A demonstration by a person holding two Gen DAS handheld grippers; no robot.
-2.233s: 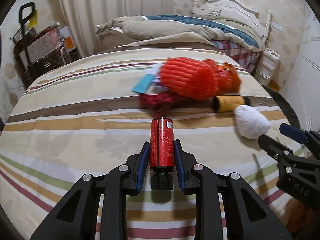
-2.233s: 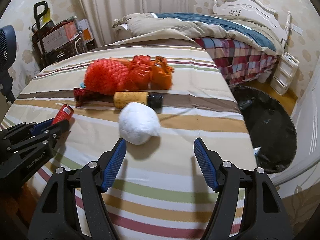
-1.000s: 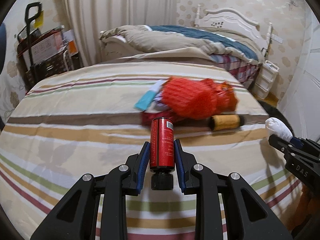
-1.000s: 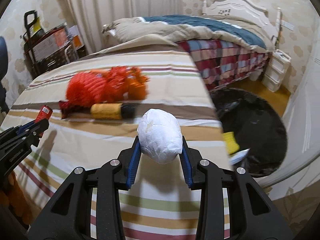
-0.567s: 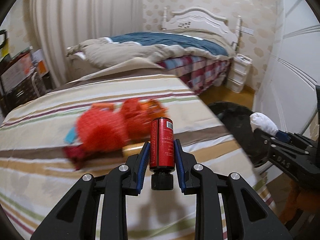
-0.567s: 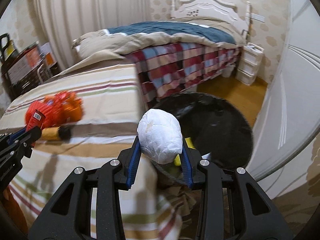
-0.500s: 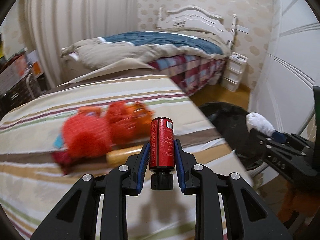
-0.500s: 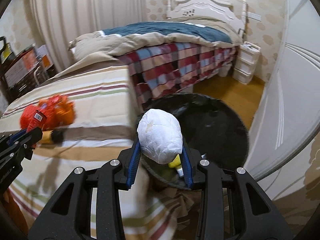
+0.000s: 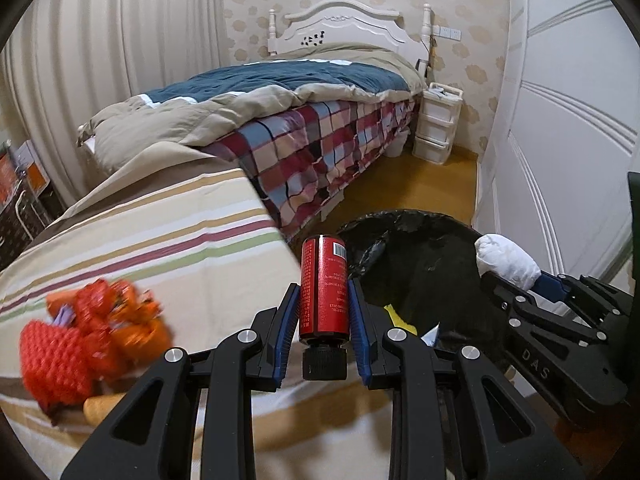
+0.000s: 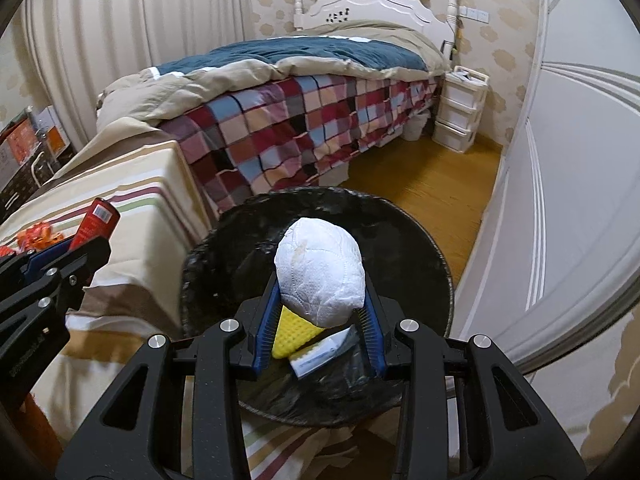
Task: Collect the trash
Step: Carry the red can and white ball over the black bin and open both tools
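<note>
Right wrist view: the white paper wad [image 10: 320, 272] sits pinched between the blue pads of the right gripper [image 10: 319, 316], held directly over the open mouth of the black-lined trash bin [image 10: 436, 264]. A yellow scrap [image 10: 294, 334] and a pale wrapper [image 10: 320, 354] already lie inside the bin below it. The step in hand looks like the drop: since the wad hangs well within the rim, spreading the fingers where they are should let it fall cleanly; being light and soft, it may cling to a pad, so a full opening is wiser than a small one.

The left gripper [image 9: 323, 330] clamps a red bottle [image 9: 324, 284] upright, cap toward the camera, and hovers near the bin's near-left rim rather than over its centre. It likely needs to travel further over the opening before release, or the bottle could strike the rim or land on the striped cloth.

Beside the bin, the striped desk [image 9: 160, 240] carries a blurred heap of red-orange netting [image 9: 84, 340] and a yellowish cylinder [image 9: 102, 404], probably trash not yet collected. The two grippers are close together, so they could bump. Beyond stand the bed [image 10: 304, 92] and white drawers [image 10: 460, 112].
</note>
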